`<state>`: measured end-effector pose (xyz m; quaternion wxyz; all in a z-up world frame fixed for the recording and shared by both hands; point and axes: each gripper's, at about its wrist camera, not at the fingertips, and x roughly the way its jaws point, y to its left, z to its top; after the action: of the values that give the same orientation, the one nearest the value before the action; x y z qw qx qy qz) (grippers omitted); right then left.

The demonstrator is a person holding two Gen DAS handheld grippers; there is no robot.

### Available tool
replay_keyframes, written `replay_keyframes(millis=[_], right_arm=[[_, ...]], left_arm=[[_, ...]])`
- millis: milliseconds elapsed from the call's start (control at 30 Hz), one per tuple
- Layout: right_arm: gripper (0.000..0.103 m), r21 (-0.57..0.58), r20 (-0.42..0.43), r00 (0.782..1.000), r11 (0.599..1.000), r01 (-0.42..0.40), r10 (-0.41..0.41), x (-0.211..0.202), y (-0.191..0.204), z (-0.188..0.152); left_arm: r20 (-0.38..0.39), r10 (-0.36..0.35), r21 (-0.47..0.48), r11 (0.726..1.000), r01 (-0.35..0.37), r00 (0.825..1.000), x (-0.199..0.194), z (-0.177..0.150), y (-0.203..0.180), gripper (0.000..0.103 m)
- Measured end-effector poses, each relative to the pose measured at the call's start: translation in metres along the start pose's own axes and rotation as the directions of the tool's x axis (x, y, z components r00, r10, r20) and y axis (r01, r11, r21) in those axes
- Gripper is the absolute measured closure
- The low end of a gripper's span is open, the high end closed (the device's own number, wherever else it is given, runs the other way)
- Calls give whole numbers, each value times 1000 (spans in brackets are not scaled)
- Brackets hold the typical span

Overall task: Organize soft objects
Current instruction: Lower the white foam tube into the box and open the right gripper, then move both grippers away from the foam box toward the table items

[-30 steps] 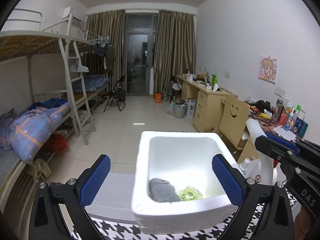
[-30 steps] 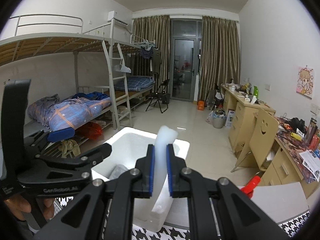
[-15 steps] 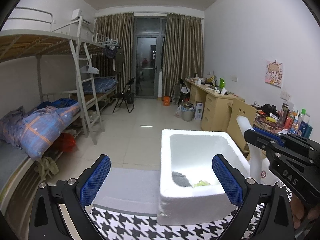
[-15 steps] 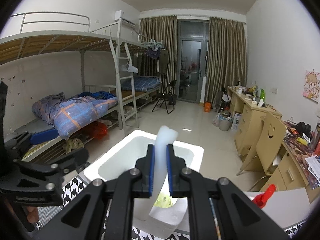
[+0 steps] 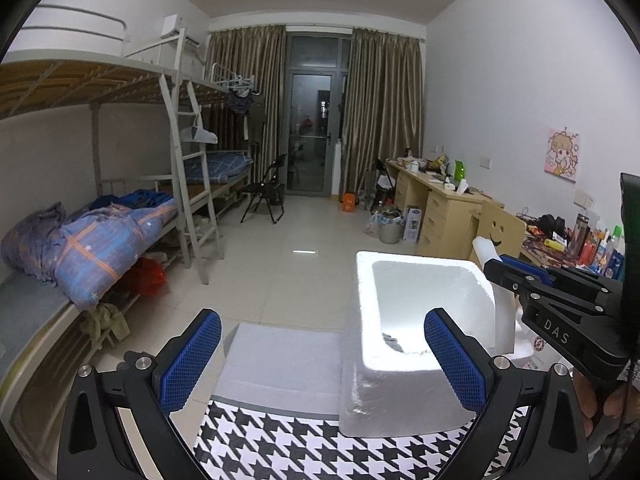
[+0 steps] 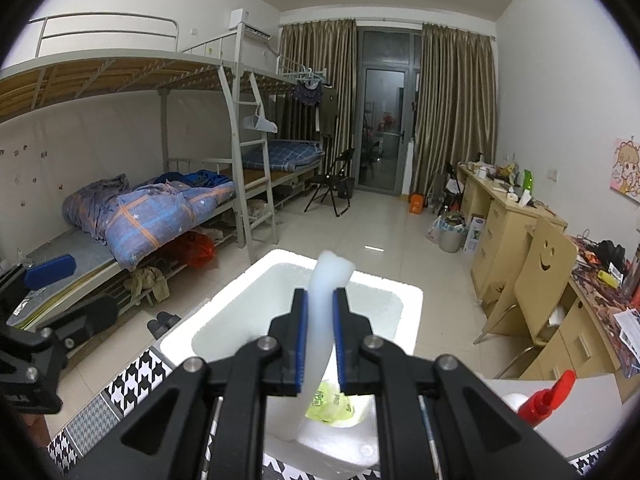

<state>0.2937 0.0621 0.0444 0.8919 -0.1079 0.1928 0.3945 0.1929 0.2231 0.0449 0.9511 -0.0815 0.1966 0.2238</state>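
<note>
- Foam strip (image 6: 325, 320): a pale, soft white length, slightly curved, standing nearly upright at lower centre of the right wrist view, its rounded top above the pads; it hangs over the near rim of the foam box (image 6: 412, 304).
- Right gripper (image 6: 320, 334): black frame with blue ribbed pads (image 6: 302, 340) pressed against both faces of the strip, pinching it; it points forward and somewhat downward. In the left wrist view it enters from the right edge (image 5: 496, 270), marked "DAS", with fingers of the person's hand (image 5: 600, 400) beneath it.
- Left gripper (image 5: 322, 360): jaws spread wide with nothing between them, blue textured pads (image 5: 192, 360) at lower left and lower right of its own view, pointing forward and slightly down.
- Foam box: white expanded polystyrene, rectangular with thick rounded walls and a grainy surface; inside lie a grey cloth (image 5: 390, 342) and a yellow-green packet (image 6: 328, 402).
- Surface: a black-and-white houndstooth cloth (image 5: 320, 444) under the box; a red-capped white bottle (image 6: 540, 400) at lower right of the right wrist view.
- Room: pale tiled floor (image 5: 280, 252), metal bunk beds (image 5: 176, 168) with a blue plaid quilt (image 6: 160, 216) at left, brown curtains (image 5: 380, 112) flanking a glass door, wooden desks (image 6: 504, 220) and a smiley-backed chair (image 6: 548, 276) at right.
</note>
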Motion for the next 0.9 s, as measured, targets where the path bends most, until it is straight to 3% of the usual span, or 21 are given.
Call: replay_keyframes(millis=[567, 700, 800, 900], right_arm=[[83, 34, -91, 996, 999, 1, 2, 27, -3, -3], [67, 48, -109, 994, 999, -16, 21, 31, -3, -3], [36, 51, -118, 993, 999, -4, 10, 28, -4, -3], [32, 47, -83, 997, 999, 2, 1, 19, -4, -1]], left_arm=[[-10, 28, -17, 999, -28, 1000, -7, -9, 17, 1], [-13, 29, -16, 999, -29, 1000, -9, -10, 17, 1], [-12, 28, -17, 999, -28, 1000, -9, -10, 17, 1], [-13, 25, -14, 1000, -25, 1000, -9, -10, 15, 1]])
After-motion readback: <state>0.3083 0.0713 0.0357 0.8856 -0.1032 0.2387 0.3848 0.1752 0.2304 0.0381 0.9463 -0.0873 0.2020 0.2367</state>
